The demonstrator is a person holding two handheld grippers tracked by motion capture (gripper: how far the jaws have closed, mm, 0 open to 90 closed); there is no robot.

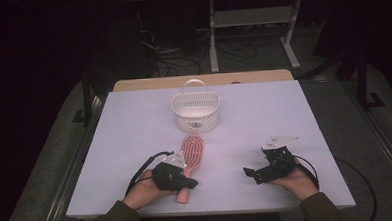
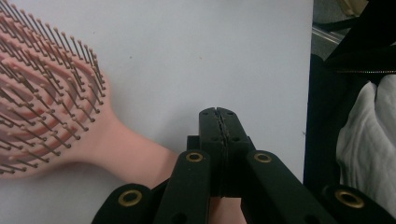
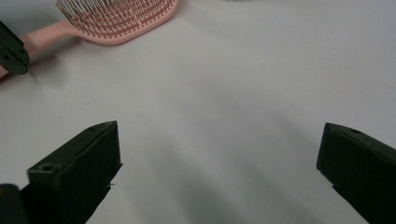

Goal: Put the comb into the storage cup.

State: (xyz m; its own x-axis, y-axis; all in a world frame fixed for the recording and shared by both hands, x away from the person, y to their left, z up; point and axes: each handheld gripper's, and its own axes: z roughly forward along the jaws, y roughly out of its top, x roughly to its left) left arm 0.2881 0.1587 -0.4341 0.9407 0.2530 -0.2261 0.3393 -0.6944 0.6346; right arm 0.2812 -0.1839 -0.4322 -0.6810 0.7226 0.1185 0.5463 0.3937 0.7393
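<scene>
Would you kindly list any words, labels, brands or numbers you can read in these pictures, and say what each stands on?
None can be read: the pink hairbrush, the white basket, the table and both grippers, left and right, carry no legible text.

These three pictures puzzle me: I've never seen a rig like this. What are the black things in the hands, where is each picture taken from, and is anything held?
A person sits at a white table with a hand-held two-jaw tool in each hand. The high view looks down from above the person's side. The other two views come from cameras riding on the tools, looking along their black jaws.

On the table lie a pink hairbrush, bristles up, and beyond it a white basket with a handle.

The left tool has its jaws shut together above the brush's handle, with nothing between the tips. The right tool stands wide open over bare table. Neither tool holds anything.
</scene>
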